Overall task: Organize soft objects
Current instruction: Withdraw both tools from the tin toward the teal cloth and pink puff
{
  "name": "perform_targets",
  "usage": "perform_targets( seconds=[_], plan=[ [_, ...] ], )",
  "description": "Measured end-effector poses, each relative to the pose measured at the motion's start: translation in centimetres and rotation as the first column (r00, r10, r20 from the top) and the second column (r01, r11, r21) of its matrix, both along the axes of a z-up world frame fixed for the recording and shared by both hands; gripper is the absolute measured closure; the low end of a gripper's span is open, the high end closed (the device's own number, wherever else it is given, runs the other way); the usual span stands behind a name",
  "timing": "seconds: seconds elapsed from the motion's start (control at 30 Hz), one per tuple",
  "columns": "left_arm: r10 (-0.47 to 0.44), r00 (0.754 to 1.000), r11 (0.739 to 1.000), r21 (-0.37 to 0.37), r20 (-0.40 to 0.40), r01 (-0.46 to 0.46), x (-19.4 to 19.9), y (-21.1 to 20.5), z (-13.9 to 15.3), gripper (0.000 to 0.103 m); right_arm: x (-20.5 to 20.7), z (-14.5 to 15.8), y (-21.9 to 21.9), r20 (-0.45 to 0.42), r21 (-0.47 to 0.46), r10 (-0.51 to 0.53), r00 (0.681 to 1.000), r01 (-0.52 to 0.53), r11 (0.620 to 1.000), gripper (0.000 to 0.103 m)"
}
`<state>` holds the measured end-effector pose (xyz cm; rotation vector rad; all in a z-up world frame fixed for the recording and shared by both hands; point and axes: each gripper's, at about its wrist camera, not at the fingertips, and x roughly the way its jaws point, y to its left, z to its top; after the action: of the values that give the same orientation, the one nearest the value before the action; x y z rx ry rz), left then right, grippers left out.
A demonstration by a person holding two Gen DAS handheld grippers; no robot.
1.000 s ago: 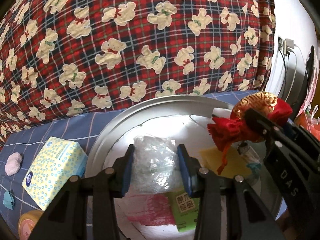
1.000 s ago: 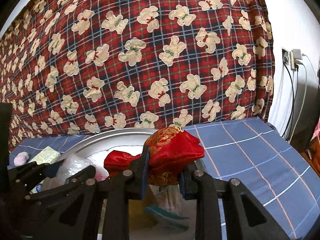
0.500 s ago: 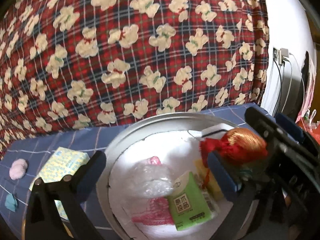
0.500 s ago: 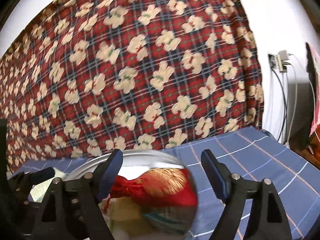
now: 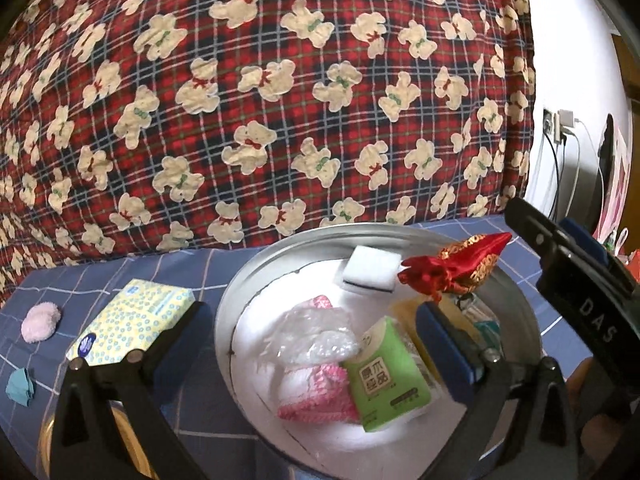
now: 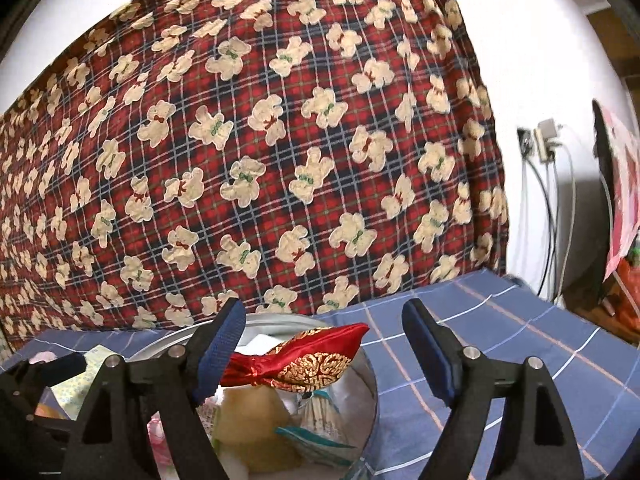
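A round metal basin (image 5: 248,280) sits on the blue checked sheet. My left gripper (image 5: 312,332) is wide open above it, with nothing between the pads. Below it, inside the basin, a crumpled clear plastic bag (image 5: 316,336) lies on a pink-and-white cloth (image 5: 316,396) beside a green tissue pack (image 5: 384,376). A white sponge (image 5: 372,270) leans at the far rim. A red-and-gold pouch (image 5: 456,268) rests on top of the things at the basin's right side. My right gripper (image 6: 326,332) stands open around the pouch (image 6: 312,356), its pads not pressing it.
A yellow dotted tissue pack (image 5: 132,326), a pink puff (image 5: 40,322) and a teal scrap (image 5: 20,386) lie on the sheet left of the basin. A red plaid bear-print quilt (image 5: 280,100) rises behind. A wall socket with cables (image 5: 558,128) is at the right.
Both grippers opened. The left let go of the clear plastic bag and the right let go of the red pouch; both now lie in the basin. Both grippers drew back a little.
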<state>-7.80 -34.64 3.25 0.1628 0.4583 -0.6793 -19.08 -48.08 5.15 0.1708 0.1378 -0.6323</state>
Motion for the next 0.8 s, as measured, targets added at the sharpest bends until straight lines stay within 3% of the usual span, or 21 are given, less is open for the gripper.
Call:
perform_targets(
  seconds=[0.2,0.53,0.8],
  plan=[
    [0.008,1.0,1.0,-0.004,0.027,-0.008,-0.7,1.0,-0.2,0.0,-1.1,0.2,1.5,0.063,-0.062,-0.04,0.997,0.044,0.997,0.02],
    [0.028,0.993,1.0,-0.016,0.114,-0.026,-1.7,2.6,-0.5,0.0,-1.3,0.2,4.3,0.061,-0.15,-0.067,0.996,0.076,0.986,0.02],
    [0.029,0.99,1.0,0.001,0.14,-0.029,-2.2,3.2,-0.9,0.0,-1.7,0.0,5.0,0.043,-0.137,-0.081,0.996,0.086,0.987,0.02]
  ],
)
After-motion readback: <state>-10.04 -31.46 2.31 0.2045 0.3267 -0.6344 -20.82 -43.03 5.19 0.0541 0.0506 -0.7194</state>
